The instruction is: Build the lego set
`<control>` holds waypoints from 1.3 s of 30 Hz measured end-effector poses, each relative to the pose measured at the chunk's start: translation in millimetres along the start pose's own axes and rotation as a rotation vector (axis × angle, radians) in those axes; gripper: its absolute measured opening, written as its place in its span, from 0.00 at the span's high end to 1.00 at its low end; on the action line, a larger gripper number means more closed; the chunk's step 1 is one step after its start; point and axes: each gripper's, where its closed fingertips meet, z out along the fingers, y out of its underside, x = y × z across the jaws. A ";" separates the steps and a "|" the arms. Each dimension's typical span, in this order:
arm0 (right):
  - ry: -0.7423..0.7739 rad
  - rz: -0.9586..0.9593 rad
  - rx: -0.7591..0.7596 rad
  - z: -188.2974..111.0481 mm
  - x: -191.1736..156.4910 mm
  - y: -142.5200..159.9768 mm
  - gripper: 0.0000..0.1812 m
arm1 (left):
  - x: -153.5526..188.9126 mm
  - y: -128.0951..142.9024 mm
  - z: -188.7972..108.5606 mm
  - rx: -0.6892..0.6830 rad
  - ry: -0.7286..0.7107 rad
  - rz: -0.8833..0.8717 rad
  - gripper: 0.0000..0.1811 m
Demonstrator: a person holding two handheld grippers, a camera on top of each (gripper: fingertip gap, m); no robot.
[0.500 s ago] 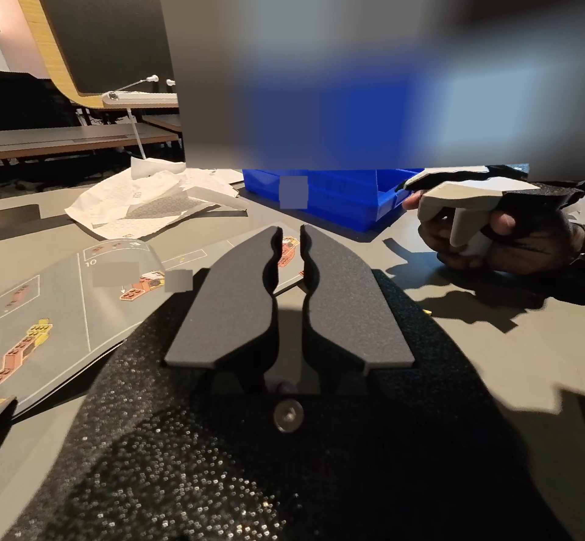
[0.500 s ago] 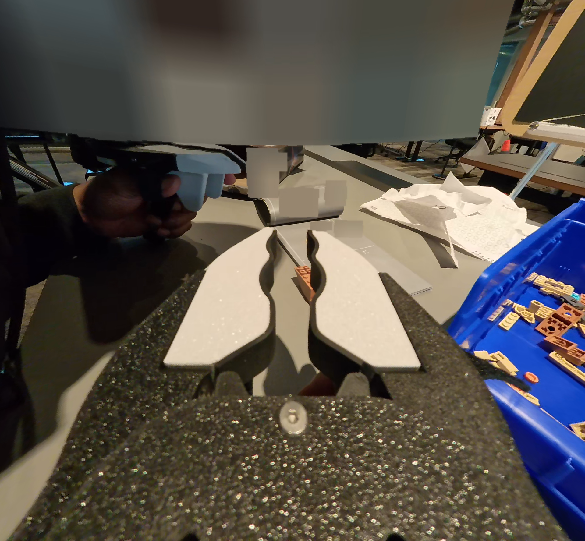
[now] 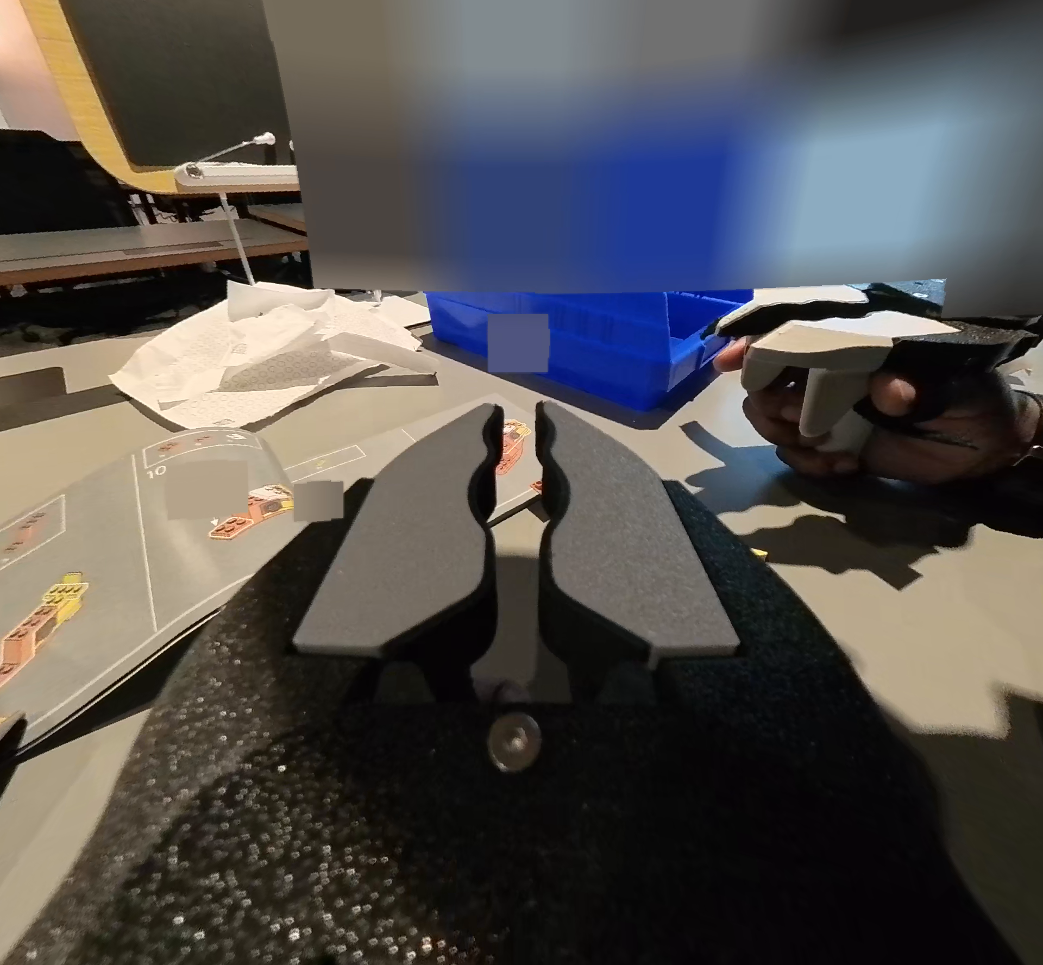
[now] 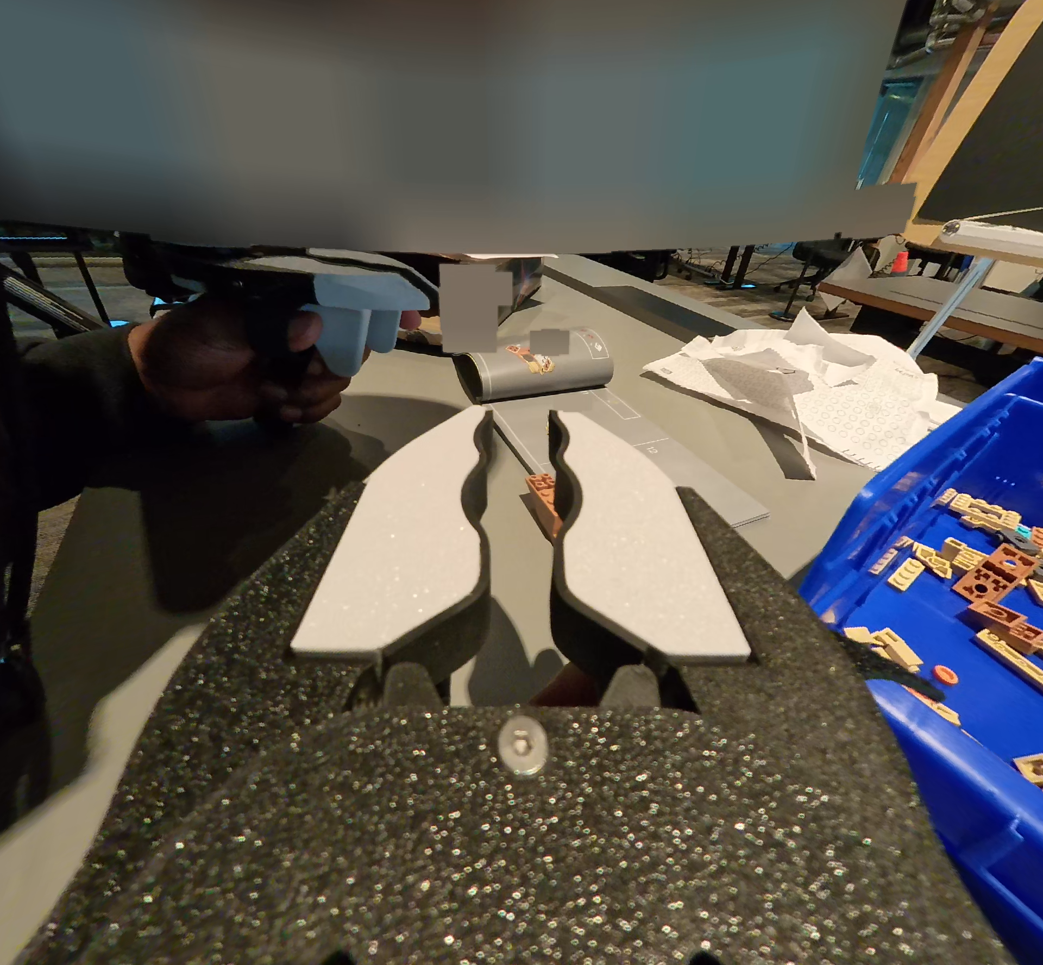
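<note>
My left gripper point(image 3: 519, 421) hovers over the open instruction booklet point(image 3: 113, 571); its dark fingers stand a narrow gap apart with nothing between them. My right gripper point(image 4: 519, 421) is open and empty. Through its gap I see a brown brick point(image 4: 540, 498) lying on the grey table at the edge of the booklet point(image 4: 649, 458), partly hidden behind the right finger. A brown bit point(image 3: 537, 485) shows at the booklet's edge in the left wrist view. Each view shows the other gripper held in a hand: the right one point(image 3: 790, 351) and the left one point(image 4: 361, 311).
A blue bin point(image 4: 925, 492) at the right holds several tan and brown pieces point(image 4: 993, 571); it also shows in the left wrist view point(image 3: 592, 373). Crumpled white paper bags point(image 3: 271, 362) point(image 4: 818, 401) lie behind the booklet. A tiny yellow piece point(image 3: 759, 553) lies on the table. Spacing between my two grippers at the tips: around 12 cm.
</note>
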 end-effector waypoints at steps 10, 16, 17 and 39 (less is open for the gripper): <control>0.007 -0.035 -0.009 0.2 -1.4 0.8 0.88 | 2.7 -0.1 0.1 -0.002 0.017 0.006 0.93; -0.017 -0.251 -0.081 4.2 -21.9 -3.6 0.86 | 15.5 12.4 -11.7 -0.115 0.093 -0.085 0.89; -0.041 -0.270 -0.098 6.5 -28.1 -3.4 0.86 | 20.7 20.4 -14.3 -0.174 0.117 -0.100 0.87; -0.072 -0.507 -0.249 25.3 -64.3 28.7 0.84 | 62.3 89.2 -4.2 -0.638 0.163 0.107 0.86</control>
